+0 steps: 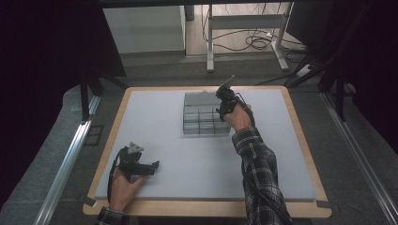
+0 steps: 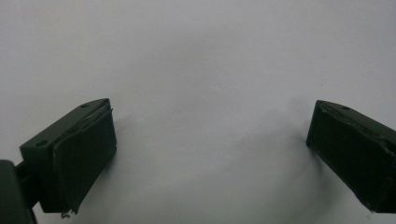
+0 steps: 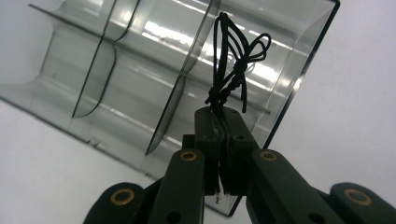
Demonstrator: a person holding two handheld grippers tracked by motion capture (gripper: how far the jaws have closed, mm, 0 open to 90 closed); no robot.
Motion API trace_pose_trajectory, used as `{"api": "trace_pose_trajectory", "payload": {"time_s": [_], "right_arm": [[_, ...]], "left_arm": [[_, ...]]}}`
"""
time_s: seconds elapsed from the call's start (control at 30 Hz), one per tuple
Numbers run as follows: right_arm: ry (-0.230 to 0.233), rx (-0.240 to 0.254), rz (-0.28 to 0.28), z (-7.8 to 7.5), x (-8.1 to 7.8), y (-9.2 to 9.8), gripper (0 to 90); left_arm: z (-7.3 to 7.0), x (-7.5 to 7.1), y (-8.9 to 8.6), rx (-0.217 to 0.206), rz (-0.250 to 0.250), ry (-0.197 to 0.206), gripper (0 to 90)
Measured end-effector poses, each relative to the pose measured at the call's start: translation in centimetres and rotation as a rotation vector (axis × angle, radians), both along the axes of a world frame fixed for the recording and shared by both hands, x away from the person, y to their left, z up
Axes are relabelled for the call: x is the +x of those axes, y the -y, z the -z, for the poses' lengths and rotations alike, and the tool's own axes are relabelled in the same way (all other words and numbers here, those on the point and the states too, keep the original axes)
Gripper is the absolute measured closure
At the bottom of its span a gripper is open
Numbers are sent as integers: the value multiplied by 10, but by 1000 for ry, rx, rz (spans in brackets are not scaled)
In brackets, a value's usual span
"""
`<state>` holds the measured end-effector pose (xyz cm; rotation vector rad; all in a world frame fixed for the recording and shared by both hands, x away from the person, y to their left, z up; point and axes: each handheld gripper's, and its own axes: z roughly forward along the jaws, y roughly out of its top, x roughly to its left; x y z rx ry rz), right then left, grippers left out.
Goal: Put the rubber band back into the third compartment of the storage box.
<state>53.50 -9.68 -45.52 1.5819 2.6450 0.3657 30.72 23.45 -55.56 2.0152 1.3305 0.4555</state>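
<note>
A clear plastic organizer box (image 1: 201,115) with several compartments lies in the middle of the white table mat (image 1: 159,140). My right gripper (image 1: 221,99) hovers over its far right corner, shut on a small bundle of black cord. In the right gripper view the black cord bundle (image 3: 236,60) sticks up from the closed jaws of my right gripper (image 3: 223,117), above a compartment of the organizer box (image 3: 140,70). My left gripper (image 1: 151,167) rests on the mat at the near left, held by a hand. In the left gripper view my left gripper (image 2: 210,135) stands open over bare mat.
The mat lies on a wooden board (image 1: 300,136) with grey floor around it. A metal rail (image 1: 70,150) runs along the left side. A white table frame (image 1: 244,28) and loose cables (image 1: 256,43) stand beyond the far edge.
</note>
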Motion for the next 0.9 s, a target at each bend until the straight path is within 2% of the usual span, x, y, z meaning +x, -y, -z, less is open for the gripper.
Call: {"api": "trace_pose_trajectory", "payload": {"time_s": [0.37,0.5,0.67,0.9], "right_arm": [[39,-5,12,10,16,-2,855],[39,-11,12,12,19,-2,852],[56,-18,12,15,23,-3,740],[80,-15,-7,7,21,-4,667]], "left_arm": [[0,0,-1,6,5,-3,14],[0,0,-1,5,5,-3,14],[0,0,-1,5,5,-2,14],[0,0,0,-2,-1,1,14]]}}
